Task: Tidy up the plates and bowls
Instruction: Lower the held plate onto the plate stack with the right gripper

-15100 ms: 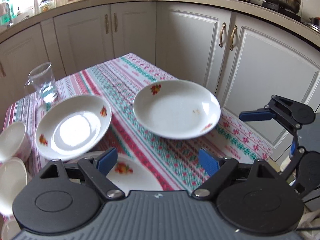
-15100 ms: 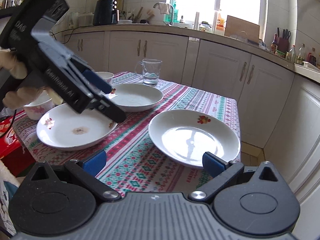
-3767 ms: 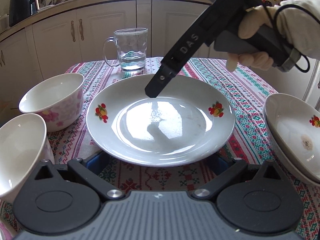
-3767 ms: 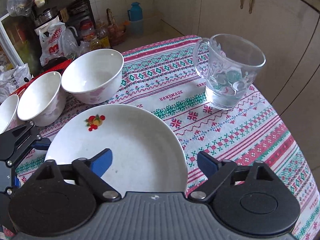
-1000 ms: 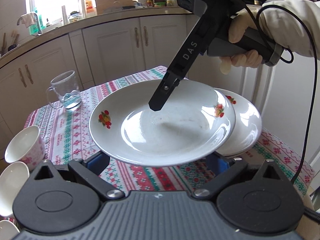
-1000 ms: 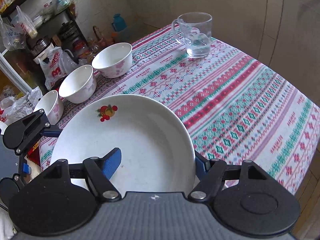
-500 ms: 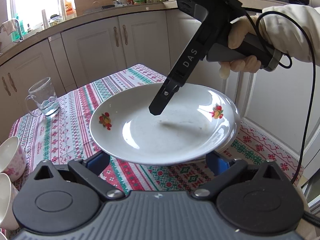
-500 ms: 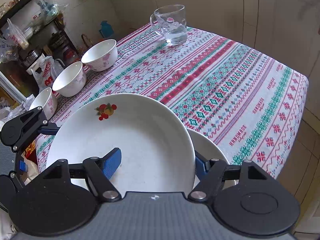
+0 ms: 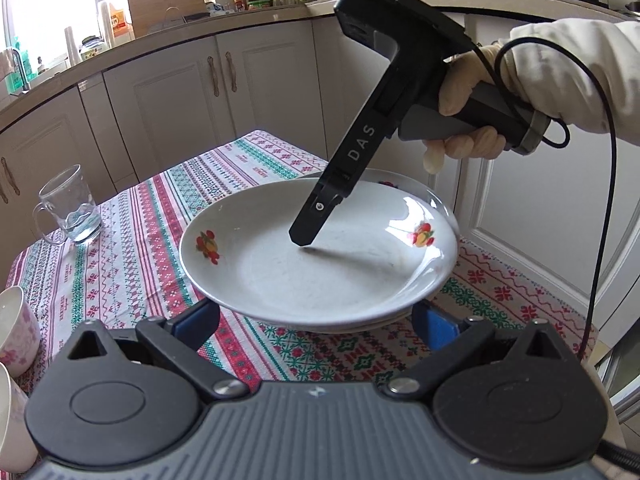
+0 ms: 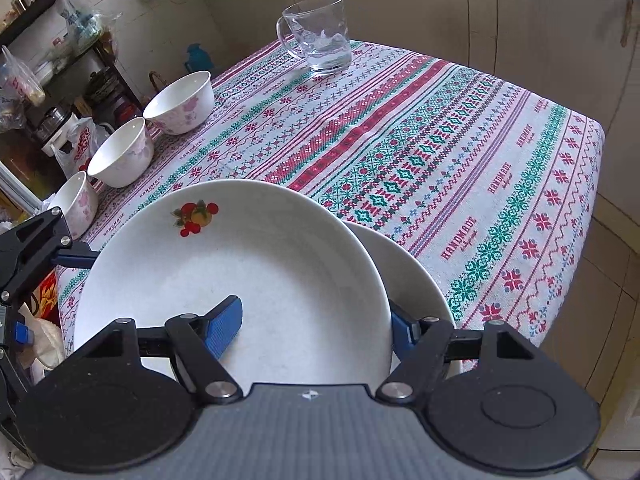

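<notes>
A white plate with fruit prints (image 10: 256, 264) hangs tilted just above a second like plate (image 10: 416, 280) at the table's near corner. My right gripper (image 10: 312, 328) is shut on its rim, one blue pad inside the dish and the other hidden under the edge. In the left wrist view its upper finger (image 9: 320, 208) rests on the plate (image 9: 312, 264), and the lower plate's rim (image 9: 384, 184) peeks out behind. My left gripper (image 9: 314, 322) is open, both fingers spread wide beneath the plate's near rim. Whether they touch it is hidden.
Three white floral bowls (image 10: 180, 100) (image 10: 120, 152) (image 10: 76, 204) stand in a row along the table's far-left edge. A glass mug with water (image 10: 320, 36) stands at the far corner. A patterned tablecloth (image 10: 460, 168) covers the table; cabinets (image 9: 256, 84) close behind.
The held plate has travelled with both grippers toward the table's corner and sunk a little. It now covers most of the second plate, which showed well to its side before.
</notes>
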`<control>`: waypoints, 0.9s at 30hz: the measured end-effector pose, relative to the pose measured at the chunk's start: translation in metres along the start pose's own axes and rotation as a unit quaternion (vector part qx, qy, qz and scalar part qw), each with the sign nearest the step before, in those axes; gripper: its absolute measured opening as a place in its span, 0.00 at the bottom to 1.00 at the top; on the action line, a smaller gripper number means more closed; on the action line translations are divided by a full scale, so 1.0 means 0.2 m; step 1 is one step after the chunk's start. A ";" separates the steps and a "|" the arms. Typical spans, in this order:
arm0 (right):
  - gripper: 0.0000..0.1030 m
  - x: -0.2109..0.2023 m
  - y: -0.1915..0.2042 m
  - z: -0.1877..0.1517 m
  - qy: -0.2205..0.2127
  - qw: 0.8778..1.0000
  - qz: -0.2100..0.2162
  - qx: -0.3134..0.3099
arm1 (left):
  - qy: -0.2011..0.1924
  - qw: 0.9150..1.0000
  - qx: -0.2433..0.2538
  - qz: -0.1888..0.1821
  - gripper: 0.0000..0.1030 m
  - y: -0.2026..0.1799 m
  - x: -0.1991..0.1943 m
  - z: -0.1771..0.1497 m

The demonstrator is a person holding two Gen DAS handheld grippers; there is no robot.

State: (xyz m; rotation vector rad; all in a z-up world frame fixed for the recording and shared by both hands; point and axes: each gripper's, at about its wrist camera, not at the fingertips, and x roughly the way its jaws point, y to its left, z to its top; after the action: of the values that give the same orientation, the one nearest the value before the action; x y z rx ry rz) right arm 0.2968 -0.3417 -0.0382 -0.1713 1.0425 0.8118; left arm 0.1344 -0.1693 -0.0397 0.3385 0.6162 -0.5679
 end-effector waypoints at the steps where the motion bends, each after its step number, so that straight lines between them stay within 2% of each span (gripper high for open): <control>1: 0.77 0.00 0.00 0.00 0.000 1.000 -0.002 0.000 | 0.000 1.000 0.000 -0.001 0.98 0.00 0.00 0.00; 17: 0.87 0.01 0.08 -0.01 0.027 0.998 -0.057 -0.024 | -0.014 1.000 -0.010 -0.018 0.98 0.01 -0.01 0.00; 27: 0.92 -0.01 0.09 -0.03 0.028 0.997 -0.067 -0.014 | -0.016 1.000 -0.009 -0.024 0.98 0.01 -0.01 -0.01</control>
State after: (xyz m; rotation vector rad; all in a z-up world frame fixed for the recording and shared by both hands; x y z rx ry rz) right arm 0.2801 -0.3341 -0.0359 -0.2851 1.0608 0.7041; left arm 0.1322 -0.1660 -0.0395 0.2978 0.6001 -0.6123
